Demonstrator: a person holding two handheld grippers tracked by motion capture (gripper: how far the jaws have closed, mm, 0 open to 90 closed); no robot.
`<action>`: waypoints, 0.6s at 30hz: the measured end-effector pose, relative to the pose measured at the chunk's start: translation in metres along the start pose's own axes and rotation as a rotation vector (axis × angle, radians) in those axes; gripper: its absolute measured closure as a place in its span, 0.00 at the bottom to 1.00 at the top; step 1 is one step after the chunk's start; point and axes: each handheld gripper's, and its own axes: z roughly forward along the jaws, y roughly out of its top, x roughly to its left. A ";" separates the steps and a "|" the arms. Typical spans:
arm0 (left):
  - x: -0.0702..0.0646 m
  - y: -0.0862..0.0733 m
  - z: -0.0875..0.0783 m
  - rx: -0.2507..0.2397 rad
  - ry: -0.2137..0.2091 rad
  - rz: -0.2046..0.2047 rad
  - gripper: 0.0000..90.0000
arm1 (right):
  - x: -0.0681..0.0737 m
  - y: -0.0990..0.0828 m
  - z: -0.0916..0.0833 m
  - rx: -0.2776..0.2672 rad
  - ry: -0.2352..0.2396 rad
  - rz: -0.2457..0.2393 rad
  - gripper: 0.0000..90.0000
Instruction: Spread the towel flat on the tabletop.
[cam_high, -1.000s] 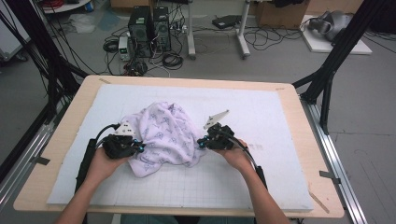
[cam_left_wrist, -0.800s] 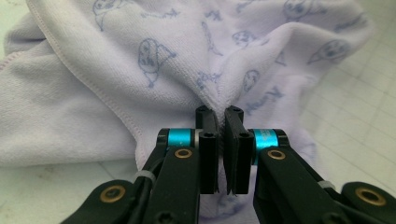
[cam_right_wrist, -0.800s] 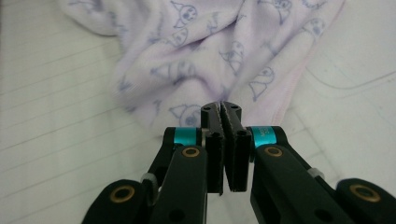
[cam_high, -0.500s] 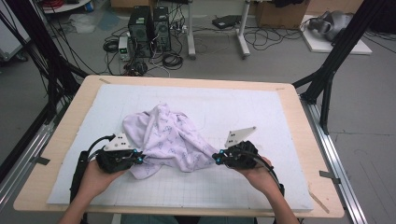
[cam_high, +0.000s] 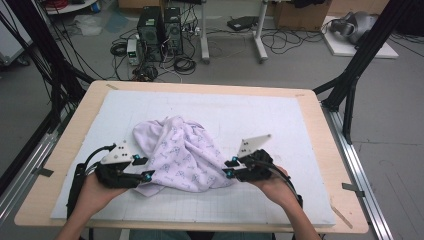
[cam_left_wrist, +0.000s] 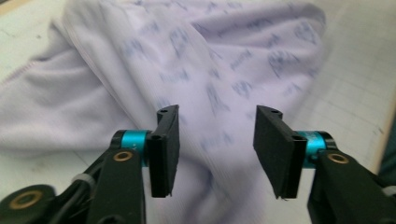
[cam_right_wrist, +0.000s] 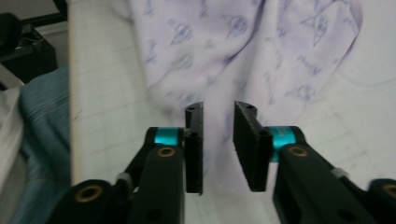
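Note:
A pale lilac printed cloth (cam_high: 180, 152) lies bunched in the middle of the white grid mat (cam_high: 280, 125). My left gripper (cam_high: 144, 168) sits at its near left edge and my right gripper (cam_high: 228, 168) at its near right edge, each held in a hand. In the left gripper view the left gripper (cam_left_wrist: 218, 114) stands open, and the cloth (cam_left_wrist: 187, 56) lies beyond and under the gap, untouched by the pads. The right gripper (cam_right_wrist: 218, 109) has a narrower gap over the cloth (cam_right_wrist: 243, 46), pads also off it. Both pairs of jaws have just been opening.
The mat covers a wooden table (cam_high: 200, 86) with a metal rail (cam_high: 360, 170) along its right side. Black frame posts (cam_high: 360, 55) stand at the far corners. Computers and cables (cam_high: 160, 30) sit on the floor beyond. Blue fabric (cam_right_wrist: 42, 140) shows past the table's near edge.
Both hands drew the cloth toward the near edge and moved apart, stretching it. Since half a second ago both pairs of jaws have parted and the cloth rests on the mat.

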 end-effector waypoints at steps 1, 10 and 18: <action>0.005 0.004 0.005 -0.005 0.010 -0.012 0.49 | -0.007 0.004 0.007 -0.007 -0.002 0.017 0.68; 0.042 0.010 0.065 0.080 0.036 -0.103 0.60 | -0.055 0.012 0.069 0.054 -0.057 0.101 0.55; 0.037 0.006 0.074 0.121 0.009 -0.055 0.94 | -0.055 0.004 0.083 0.121 -0.036 0.089 0.94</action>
